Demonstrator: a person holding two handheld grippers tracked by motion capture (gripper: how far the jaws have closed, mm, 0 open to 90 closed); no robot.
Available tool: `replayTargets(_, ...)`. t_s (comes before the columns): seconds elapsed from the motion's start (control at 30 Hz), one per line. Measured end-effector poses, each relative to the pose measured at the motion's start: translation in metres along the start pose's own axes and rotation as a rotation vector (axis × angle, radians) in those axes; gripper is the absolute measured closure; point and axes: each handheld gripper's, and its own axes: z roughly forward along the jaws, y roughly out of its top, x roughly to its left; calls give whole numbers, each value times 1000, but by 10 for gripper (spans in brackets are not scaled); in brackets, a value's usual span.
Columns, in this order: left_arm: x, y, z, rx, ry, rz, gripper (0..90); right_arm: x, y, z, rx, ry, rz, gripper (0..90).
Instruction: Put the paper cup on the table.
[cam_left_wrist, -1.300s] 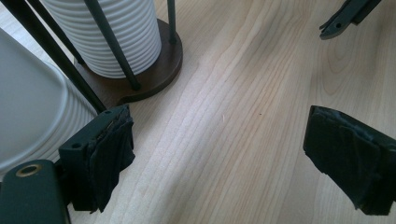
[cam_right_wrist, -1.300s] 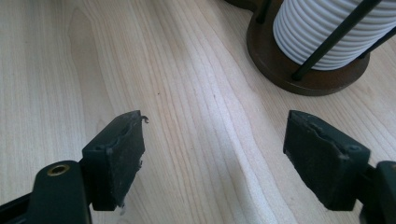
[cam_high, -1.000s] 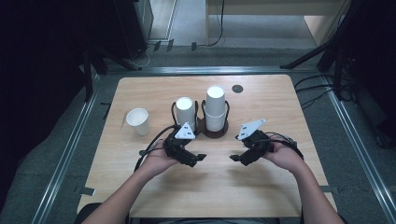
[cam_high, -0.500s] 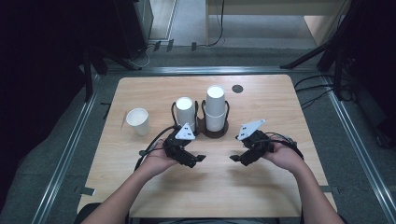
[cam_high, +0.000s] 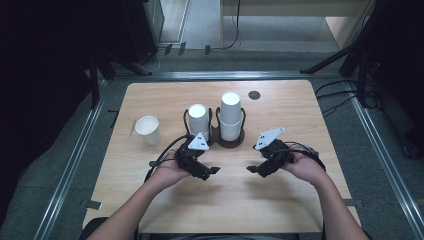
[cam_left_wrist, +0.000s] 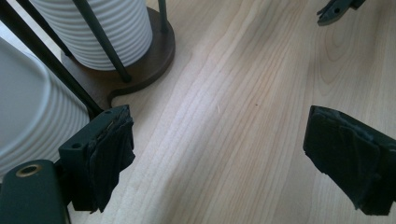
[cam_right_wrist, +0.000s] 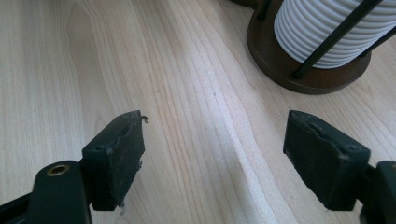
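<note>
Two hand-held grippers, mine, high view: left hand-held gripper (cam_high: 214, 171) and right hand-held gripper (cam_high: 250, 170) face each other low over the pale wooden table (cam_high: 280, 200), both released and empty. Behind them, two stacks of white ribbed paper cups (cam_high: 231, 116) stand in a dark wire rack on a brown base (cam_high: 231, 144); one loose white paper cup (cam_high: 148, 129) stands well apart at left.

Left gripper view: jaws wide, cup stack just beside.

Right gripper view: jaws wide, rack ahead.

Judgement: start position; next, reach for a cup.
</note>
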Motion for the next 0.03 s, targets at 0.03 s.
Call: replayTargets(0.03, 0, -1, 1, 12, 0, 3, 89, 0, 0, 0, 2, 1, 1, 207)
